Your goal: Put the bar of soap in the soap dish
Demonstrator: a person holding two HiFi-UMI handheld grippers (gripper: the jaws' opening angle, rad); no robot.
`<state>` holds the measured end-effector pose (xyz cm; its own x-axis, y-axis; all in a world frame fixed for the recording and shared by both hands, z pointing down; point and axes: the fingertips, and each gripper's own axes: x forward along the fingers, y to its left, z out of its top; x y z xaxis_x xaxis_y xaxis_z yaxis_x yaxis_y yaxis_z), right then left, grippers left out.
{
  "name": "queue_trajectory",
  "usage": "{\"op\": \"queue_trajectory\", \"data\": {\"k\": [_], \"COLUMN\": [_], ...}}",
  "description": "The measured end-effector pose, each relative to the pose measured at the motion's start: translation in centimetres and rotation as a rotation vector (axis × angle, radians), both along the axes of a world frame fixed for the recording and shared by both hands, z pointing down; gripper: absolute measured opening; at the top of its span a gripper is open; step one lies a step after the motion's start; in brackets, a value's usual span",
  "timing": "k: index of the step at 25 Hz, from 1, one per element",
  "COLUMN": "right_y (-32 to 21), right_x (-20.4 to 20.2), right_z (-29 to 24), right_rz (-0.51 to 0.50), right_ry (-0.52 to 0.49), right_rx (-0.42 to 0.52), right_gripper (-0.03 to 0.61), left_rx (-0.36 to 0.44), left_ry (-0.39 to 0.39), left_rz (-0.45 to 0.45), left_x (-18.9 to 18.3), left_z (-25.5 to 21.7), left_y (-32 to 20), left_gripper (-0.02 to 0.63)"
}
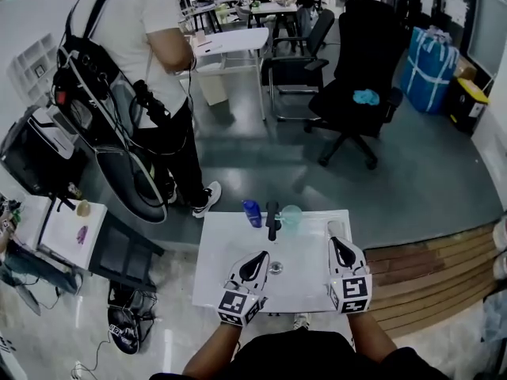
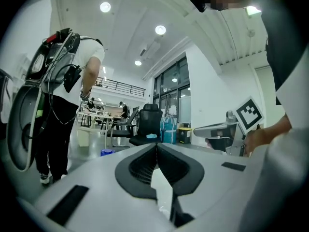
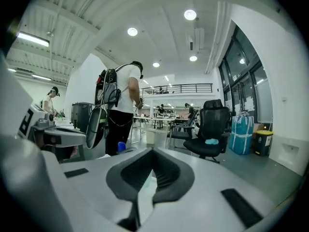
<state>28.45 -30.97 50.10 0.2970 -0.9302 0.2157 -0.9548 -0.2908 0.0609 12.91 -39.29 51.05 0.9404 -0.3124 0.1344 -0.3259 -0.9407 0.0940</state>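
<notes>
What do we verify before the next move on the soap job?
1. Left gripper empty: ok. Its jaws are together with nothing between them.
2. Right gripper empty: ok. Its jaws are together with nothing between them.
3. Jaws ready for a pick: not ok, both are shut.
4. Soap found: cannot tell. A pale thing lies just beyond the right gripper, too small to name.
5. Dish found: cannot tell. A green thing stands beside the tap, too small to name.
6. Bystander clear: ok. The person stands off the sink's far left corner.
</notes>
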Motion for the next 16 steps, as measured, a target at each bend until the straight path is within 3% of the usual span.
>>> {"op": "queue_trajectory", "data": {"k": [9,16], "right_y": [1.0,1.3], "right_x": [-1.0,-0.9], "right_z": [0.2,0.1], "right_rz": [-0.001,0.007], "right_ry": [0.043,0.039], "right_rx": [-0.002,-0.008], "right_gripper": [0.018,0.018], "left_rx": [-0.047,-0.033], "left_ry": [0.033,0.012], "left_rz": [-0.022,-0.026], "left_x": [-1.2,-1.5], "left_z": [-0.1,0.0], "left_y": [0.4,0.6], "left_gripper": [0.021,0.021]}}
